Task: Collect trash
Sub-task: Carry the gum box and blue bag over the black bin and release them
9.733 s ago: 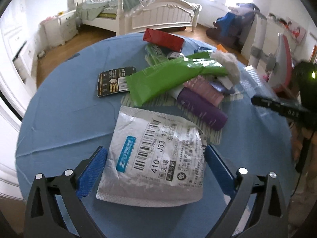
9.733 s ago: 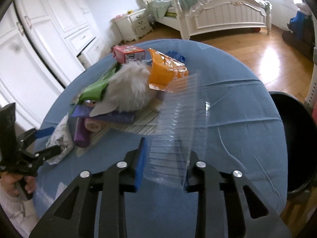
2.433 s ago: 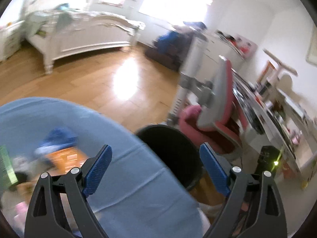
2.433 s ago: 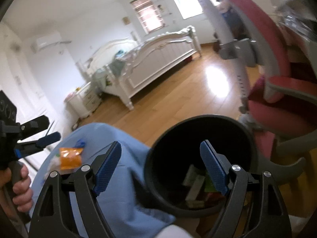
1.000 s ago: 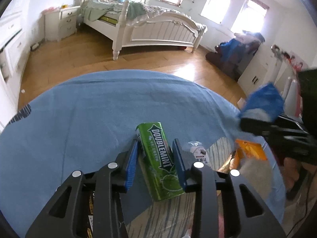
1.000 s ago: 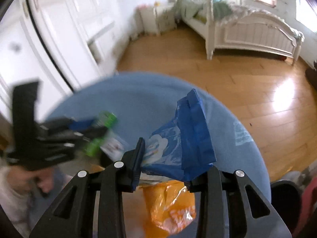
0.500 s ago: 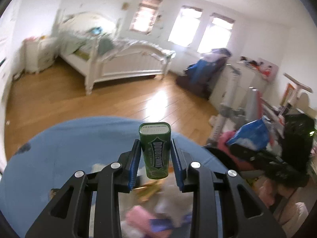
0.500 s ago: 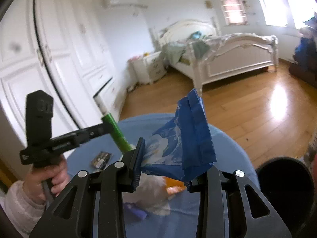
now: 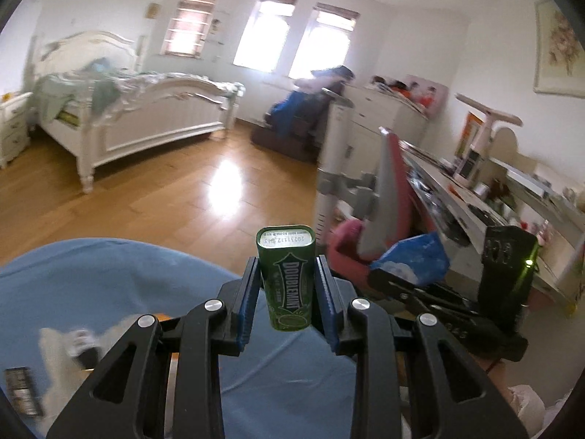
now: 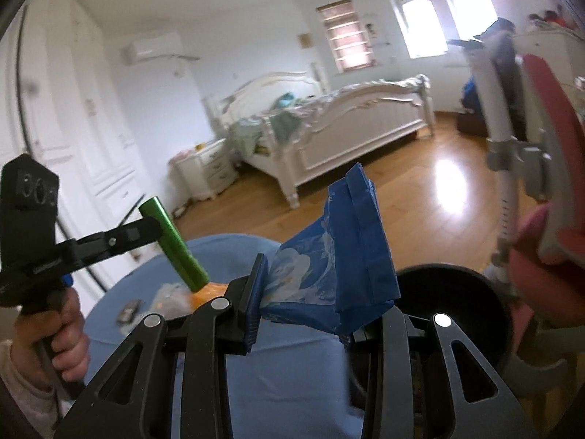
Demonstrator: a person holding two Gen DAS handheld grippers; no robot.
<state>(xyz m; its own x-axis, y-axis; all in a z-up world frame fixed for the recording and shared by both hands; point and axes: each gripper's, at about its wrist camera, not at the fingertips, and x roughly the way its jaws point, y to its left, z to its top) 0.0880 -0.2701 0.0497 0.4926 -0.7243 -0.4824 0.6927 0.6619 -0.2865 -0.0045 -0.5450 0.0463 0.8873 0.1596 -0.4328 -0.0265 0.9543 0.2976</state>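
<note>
My left gripper (image 9: 287, 301) is shut on a green Doublemint tin (image 9: 287, 278) and holds it upright in the air above the blue table (image 9: 109, 278). The tin also shows in the right wrist view (image 10: 173, 245), held by the left gripper (image 10: 151, 232). My right gripper (image 10: 305, 312) is shut on a crumpled blue wrapper (image 10: 340, 267), lifted beside the rim of the black trash bin (image 10: 464, 296). The wrapper also shows in the left wrist view (image 9: 413, 259).
Blurred trash lies on the table: a white wad (image 9: 73, 340), a dark packet (image 9: 20, 391) and an orange packet (image 10: 204, 294). A red and grey chair (image 9: 384, 205) stands beside the bin. A cluttered desk (image 9: 493, 197) is at the right, a white bed (image 9: 120, 109) behind.
Both grippers have swung right, away from the trash pile, with their loads still held. The bin has come closer in the right wrist view.
</note>
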